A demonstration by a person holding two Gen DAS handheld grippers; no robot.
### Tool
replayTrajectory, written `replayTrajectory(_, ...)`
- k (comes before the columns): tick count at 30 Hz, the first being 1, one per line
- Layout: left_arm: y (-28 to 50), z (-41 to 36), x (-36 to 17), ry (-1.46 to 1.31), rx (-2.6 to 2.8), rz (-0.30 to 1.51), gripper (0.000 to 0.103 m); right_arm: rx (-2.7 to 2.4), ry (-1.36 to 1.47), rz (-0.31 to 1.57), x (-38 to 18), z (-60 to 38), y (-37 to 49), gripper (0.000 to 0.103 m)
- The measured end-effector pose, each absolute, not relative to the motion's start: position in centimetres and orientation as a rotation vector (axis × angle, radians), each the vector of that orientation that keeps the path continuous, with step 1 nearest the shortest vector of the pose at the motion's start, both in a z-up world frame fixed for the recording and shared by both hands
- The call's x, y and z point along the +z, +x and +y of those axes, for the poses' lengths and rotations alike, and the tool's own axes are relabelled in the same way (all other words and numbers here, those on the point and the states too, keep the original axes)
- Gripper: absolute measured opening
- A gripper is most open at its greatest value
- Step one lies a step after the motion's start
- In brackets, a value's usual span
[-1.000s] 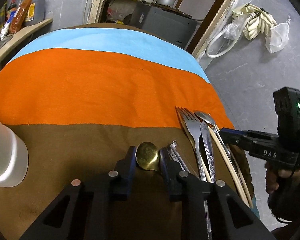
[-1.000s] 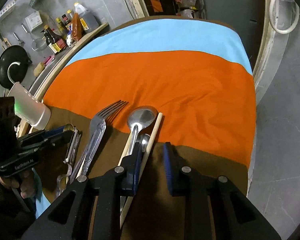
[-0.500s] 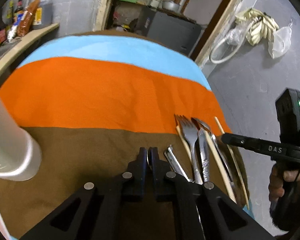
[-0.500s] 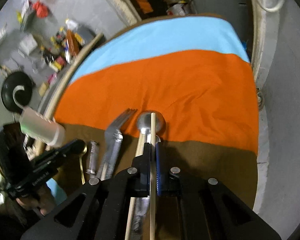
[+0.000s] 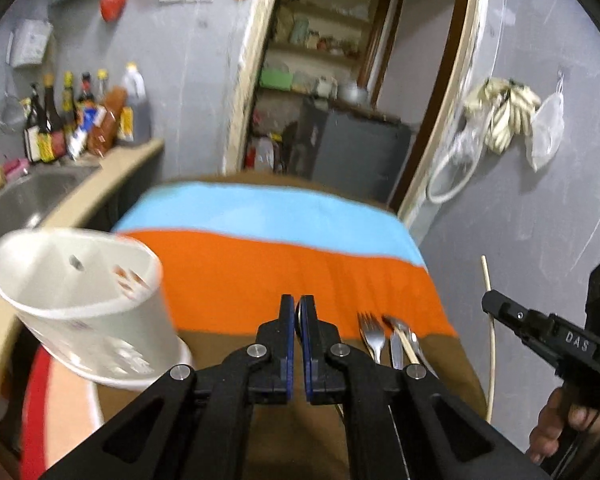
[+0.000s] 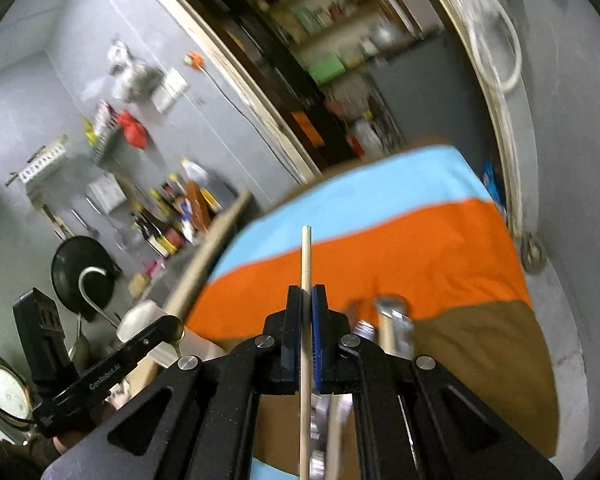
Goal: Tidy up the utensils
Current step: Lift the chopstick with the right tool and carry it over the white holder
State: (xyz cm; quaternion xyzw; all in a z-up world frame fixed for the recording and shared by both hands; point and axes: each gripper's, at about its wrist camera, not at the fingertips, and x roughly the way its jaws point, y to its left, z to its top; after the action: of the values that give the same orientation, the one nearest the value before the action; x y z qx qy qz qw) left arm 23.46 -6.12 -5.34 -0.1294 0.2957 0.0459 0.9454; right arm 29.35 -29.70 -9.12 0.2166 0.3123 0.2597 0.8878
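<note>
My left gripper [image 5: 296, 307] is shut on the gold spoon [image 6: 177, 335], lifted above the striped cloth [image 5: 284, 264]; in its own view only a thin edge shows between the pads. The white perforated utensil holder [image 5: 88, 304] stands just left of it. My right gripper [image 6: 307, 300] is shut on a wooden chopstick [image 6: 306, 264], held upright off the table; it also shows in the left wrist view [image 5: 489, 312]. A fork [image 5: 371, 332], a silver spoon [image 5: 396, 325], a knife and another chopstick lie on the cloth's brown band.
A counter with a sink [image 5: 32, 192] and sauce bottles [image 5: 80, 120] runs along the left. A doorway with shelves [image 5: 324, 64] is behind the table. The grey wall [image 5: 540, 200] is close on the right. A black wok [image 6: 85, 272] hangs at left.
Both grippers rose from the table with their utensils and tilted up. The left moved toward the white holder with the gold spoon. The right lifted the chopstick clear of the pile.
</note>
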Motion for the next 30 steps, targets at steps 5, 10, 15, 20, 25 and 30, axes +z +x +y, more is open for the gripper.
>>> replayTrajectory(5, 21.5, -2.0, -0.6, -0.241, 0.099, 0.521, 0.004, 0.609, 0.474, 0.538, -5.0, -25.5, 27.9, 0.004)
replayTrajectory(10, 19.3, 4.2, 3.2, -0.216, 0.165, 0.442, 0.004, 0.685, 0.505, 0.409, -1.6, -19.2, 27.5, 0.004)
replayTrajectory(15, 18.0, 10.3, 5.7, -0.143, 0.315, 0.339, 0.004, 0.724, 0.489, 0.288, 1.0, -13.0, 27.5, 0.004)
replayTrajectory(20, 18.9, 14.2, 5.5, -0.109, 0.418, 0.296, 0.004, 0.724, 0.434, 0.229, 1.8, -7.3, 28.9, 0.004)
replayTrajectory(25, 20.9, 16.3, 3.2, -0.088, 0.457, 0.314, 0.004, 0.714, 0.397, 0.212, -0.1, -4.5, 30.2, 0.004)
replayTrajectory(30, 22.0, 16.1, 0.2, -0.081, 0.449, 0.353, 0.004, 0.678, 0.377, 0.205, -2.4, -3.6, 30.4, 0.004)
